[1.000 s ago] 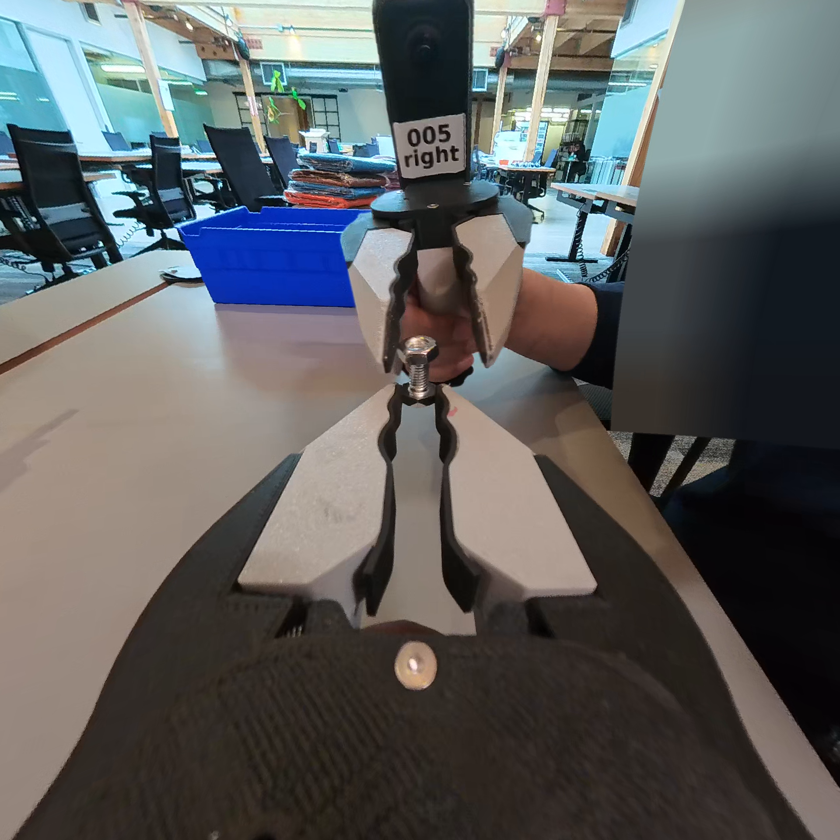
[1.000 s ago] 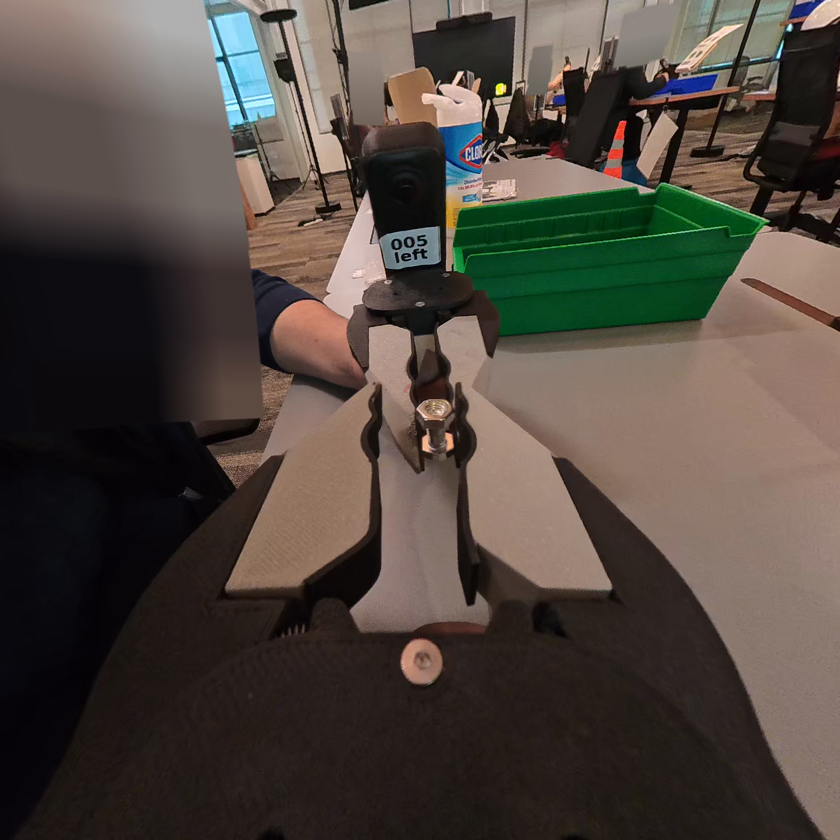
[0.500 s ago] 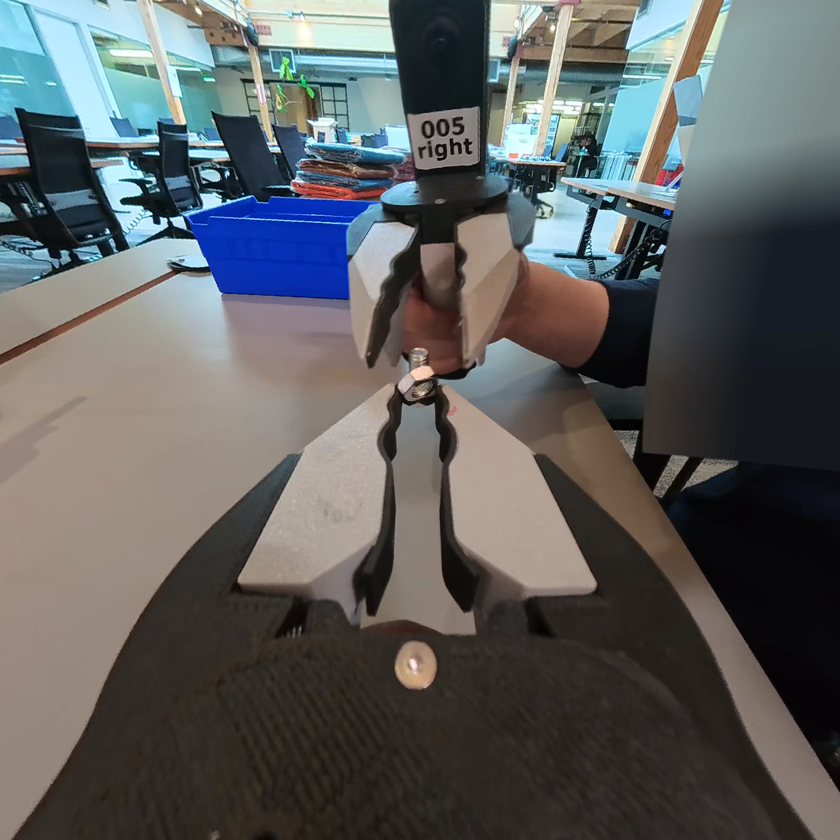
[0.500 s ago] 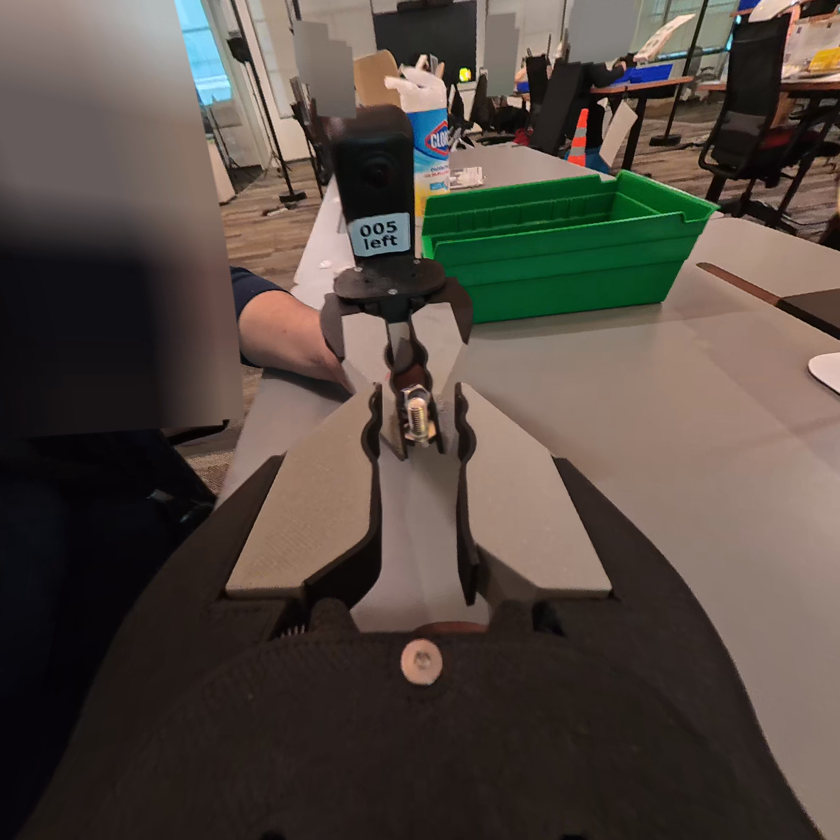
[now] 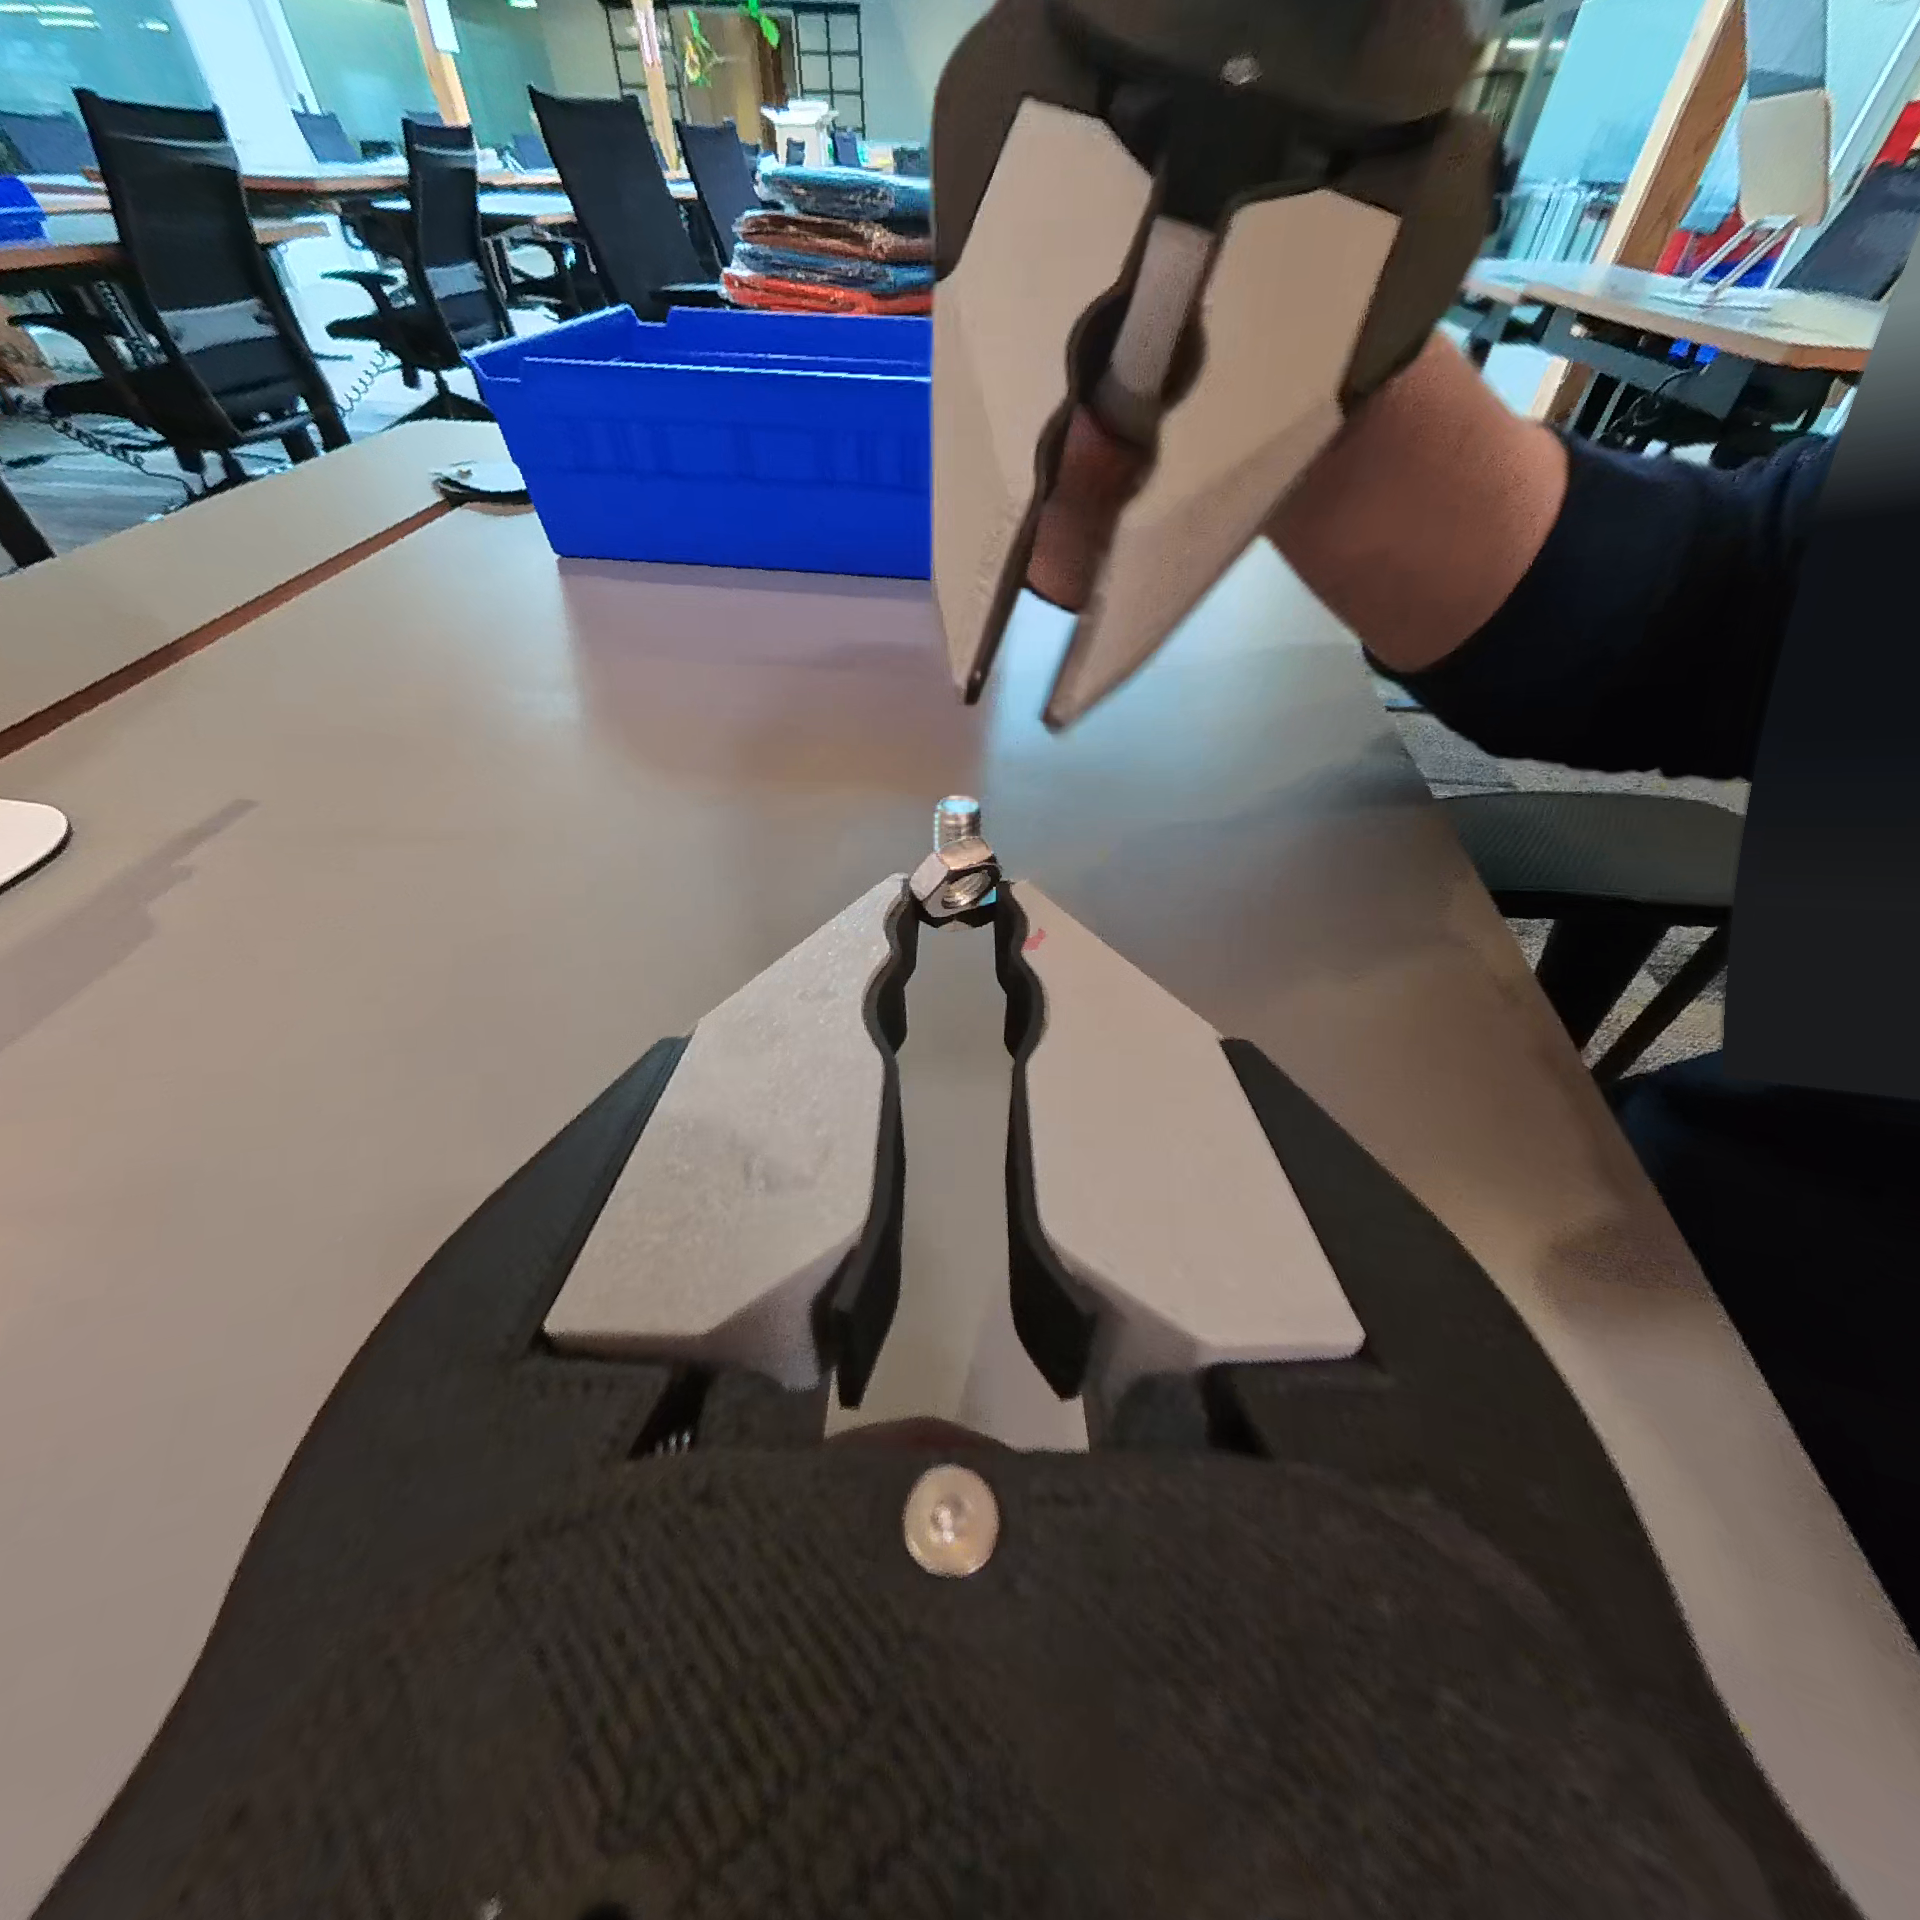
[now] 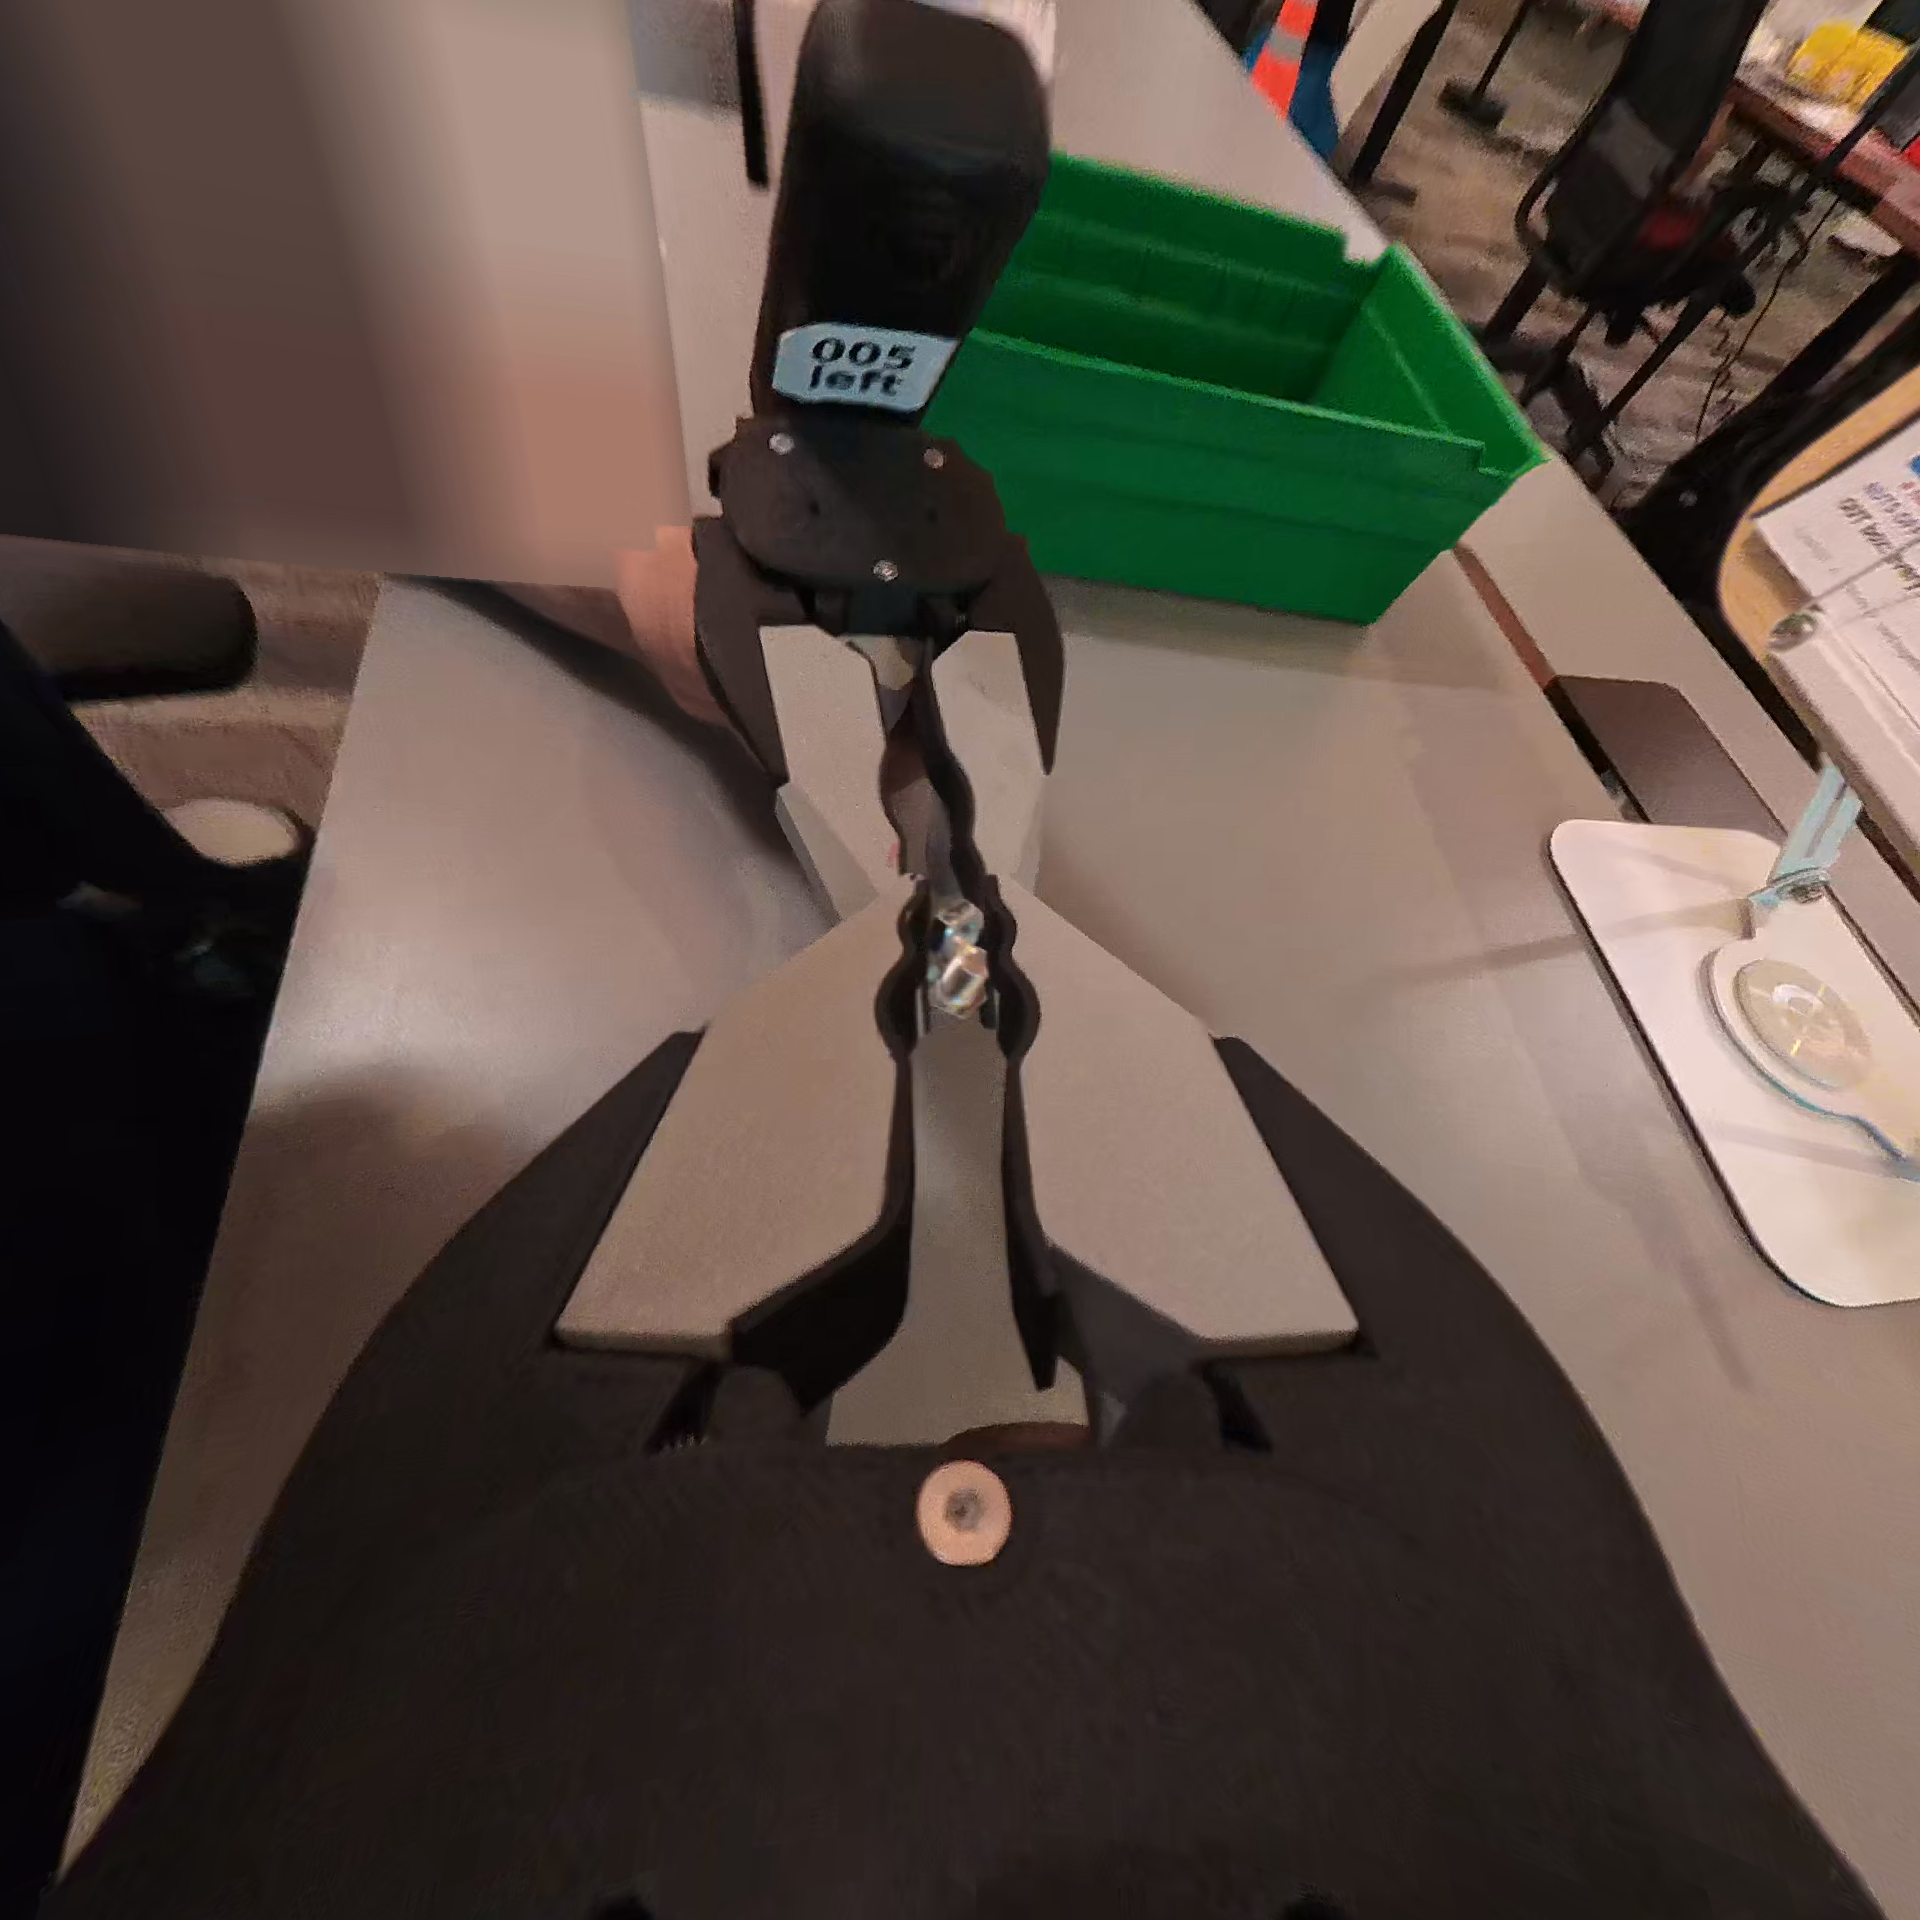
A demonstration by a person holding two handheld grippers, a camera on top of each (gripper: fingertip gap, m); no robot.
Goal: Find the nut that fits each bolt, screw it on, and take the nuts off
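Observation:
My left gripper (image 5: 956, 906) is shut on a silvery hex nut (image 5: 954, 894) at its fingertips, just above the grey table (image 5: 416, 883). A short threaded bolt end (image 5: 958, 816) sticks out beyond the nut. My right gripper (image 5: 1013, 709) hangs above and beyond it, pointing down. Its jaws are narrow with a small gap, and nothing is between them. In the right wrist view I look down past my right gripper (image 6: 954, 896) at the left gripper (image 6: 940, 862). The nut and bolt (image 6: 958, 966) show blurred in the gap between my fingers, but they lie below them.
A blue bin (image 5: 727, 447) stands at the back of the table in the left wrist view. A green bin (image 6: 1226, 468) stands behind the left gripper. A white stand base (image 6: 1714, 1039) lies at the right. The table edge and a person's arm (image 5: 1558, 582) are on the right. Spacing between my two grippers at the tips: around 4 cm.
My right gripper, whose open jaws straddled the bolt, has lifted up and away and its jaws have narrowed. My left gripper has kept its hold and tipped lower towards the table.

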